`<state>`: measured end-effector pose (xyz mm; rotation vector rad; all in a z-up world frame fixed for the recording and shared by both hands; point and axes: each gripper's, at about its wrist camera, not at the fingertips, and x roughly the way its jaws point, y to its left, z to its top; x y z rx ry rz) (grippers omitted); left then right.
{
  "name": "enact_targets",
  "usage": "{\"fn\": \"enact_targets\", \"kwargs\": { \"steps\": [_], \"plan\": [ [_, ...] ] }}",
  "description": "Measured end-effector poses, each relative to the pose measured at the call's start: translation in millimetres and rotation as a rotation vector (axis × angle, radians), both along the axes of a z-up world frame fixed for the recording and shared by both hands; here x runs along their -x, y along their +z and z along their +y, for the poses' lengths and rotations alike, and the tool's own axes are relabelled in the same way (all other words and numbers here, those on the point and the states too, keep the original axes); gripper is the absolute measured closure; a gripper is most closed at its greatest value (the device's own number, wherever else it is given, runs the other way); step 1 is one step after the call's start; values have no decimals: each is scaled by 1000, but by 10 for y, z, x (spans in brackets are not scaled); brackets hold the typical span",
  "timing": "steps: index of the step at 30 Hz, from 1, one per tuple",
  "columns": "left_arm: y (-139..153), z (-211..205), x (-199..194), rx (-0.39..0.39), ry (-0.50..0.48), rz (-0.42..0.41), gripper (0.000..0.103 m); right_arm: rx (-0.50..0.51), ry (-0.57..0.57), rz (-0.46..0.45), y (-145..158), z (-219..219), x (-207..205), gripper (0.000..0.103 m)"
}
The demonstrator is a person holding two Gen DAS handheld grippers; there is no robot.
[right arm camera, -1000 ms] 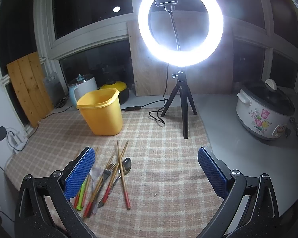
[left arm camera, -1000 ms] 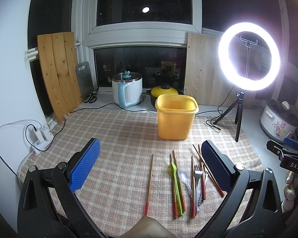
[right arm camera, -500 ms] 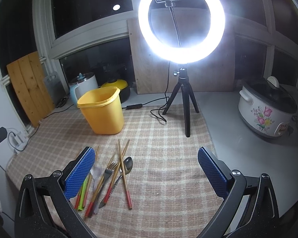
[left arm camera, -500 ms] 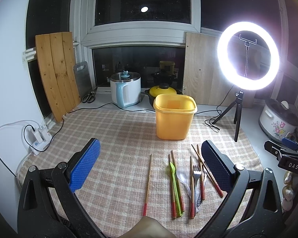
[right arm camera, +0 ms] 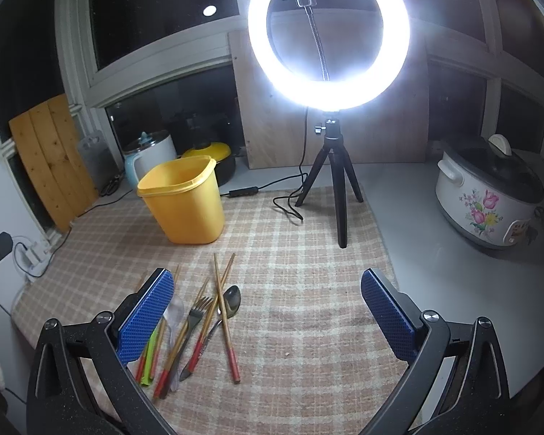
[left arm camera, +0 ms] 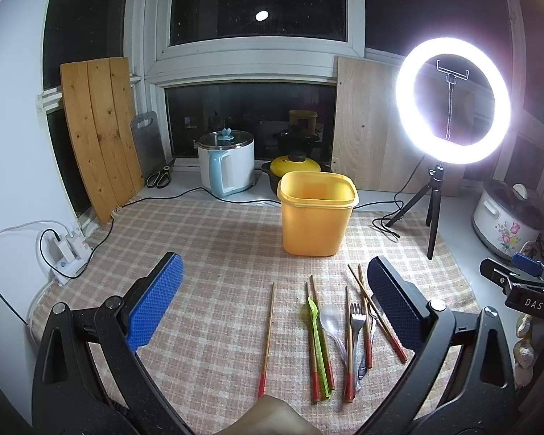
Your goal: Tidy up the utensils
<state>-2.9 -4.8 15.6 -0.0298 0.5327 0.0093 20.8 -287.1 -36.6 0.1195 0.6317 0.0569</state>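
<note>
- Left gripper [left arm camera: 273, 299]: jaws stood wide apart, nothing between the blue pads [left arm camera: 156, 302]. It hung above the checked cloth [left arm camera: 199, 239].
- Right gripper [right arm camera: 266, 311]: likewise spread wide and empty, over the cloth to the right of the utensils.
- One chopstick [left arm camera: 266, 337] lay by itself between the left jaws, well apart from the rest, red tip toward the camera.
- Just right of it, the heap: more chopsticks [left arm camera: 348, 344], a green piece [left arm camera: 317, 340], a clear spoon [left arm camera: 330, 322], a fork [left arm camera: 359, 330]. Right view added a metal spoon [right arm camera: 230, 302], crossed by a chopstick.
- Yellow tub [left arm camera: 317, 214] stood upright and open beyond the heap, near but not touching.
- Handling, judged: chopsticks light, stiff, thin, apt to roll; pinch near mid-length across the shaft. The lone one looked the easiest start.
- Metal pieces heavier and slick; grip the handles. Overlaps might drag neighbours along.
</note>
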Motion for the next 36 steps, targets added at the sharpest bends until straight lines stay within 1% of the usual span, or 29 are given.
{"fn": "enact_targets", "kwargs": {
  "steps": [19,26,36],
  "plan": [
    [-20,-43,-30,3,-3,7,0,1,7,20,-65,24,-52,1],
    [-100,-15,-98,8,-3,19,0,2,14,30,-86,48,-77,1],
    [-184,79,-145,15,7,48,0,10,41,66,-159,105,-166,1]
  ]
}}
